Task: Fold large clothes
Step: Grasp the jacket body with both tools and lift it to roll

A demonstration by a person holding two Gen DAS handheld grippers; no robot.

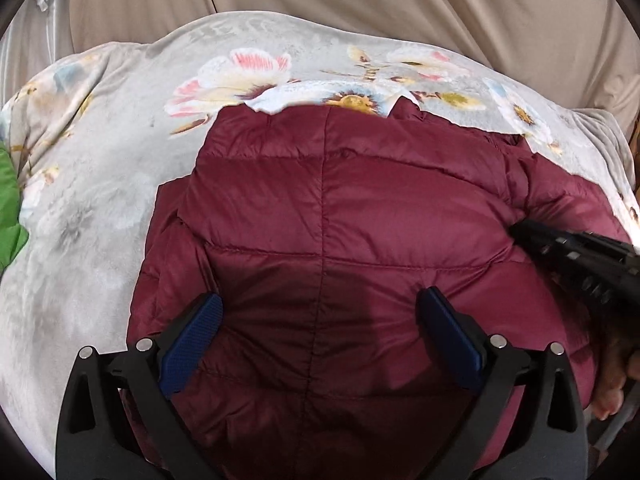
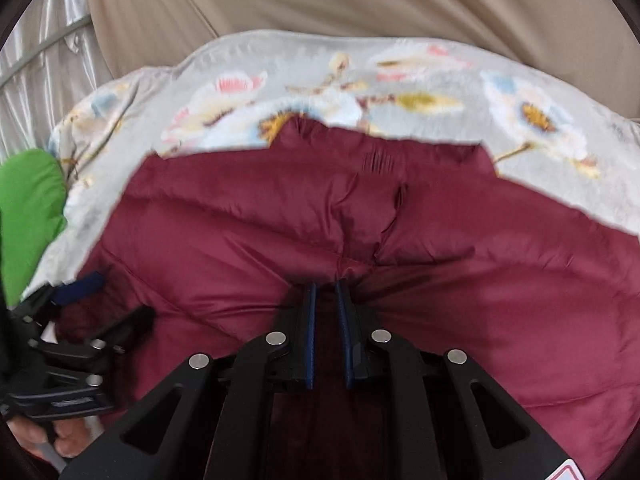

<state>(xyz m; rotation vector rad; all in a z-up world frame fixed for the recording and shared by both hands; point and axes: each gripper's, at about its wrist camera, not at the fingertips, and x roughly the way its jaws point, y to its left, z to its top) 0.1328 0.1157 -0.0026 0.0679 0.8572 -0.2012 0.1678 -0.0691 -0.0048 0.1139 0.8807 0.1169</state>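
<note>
A maroon quilted puffer jacket [image 1: 340, 220] lies spread on a floral blanket [image 1: 100, 168]. My left gripper [image 1: 320, 312] hovers over the jacket's near part, open wide, with nothing between its blue pads [image 1: 196, 332]. My right gripper [image 1: 524, 234] comes in from the right edge onto the jacket. In the right wrist view my right gripper [image 2: 326, 280] has its jaws nearly together, pinching a fold of the jacket [image 2: 440, 240], and creases fan out from the tips. At the left of that view my left gripper [image 2: 112, 300] stands open over the jacket's edge.
A green garment [image 2: 32, 208] lies at the blanket's left side [image 1: 8, 216]. Beige draped fabric [image 1: 360, 8] hangs behind the blanket [image 2: 400, 80]. A person's hand [image 1: 612, 384] holds the right gripper, and another hand [image 2: 52, 444] holds the left one.
</note>
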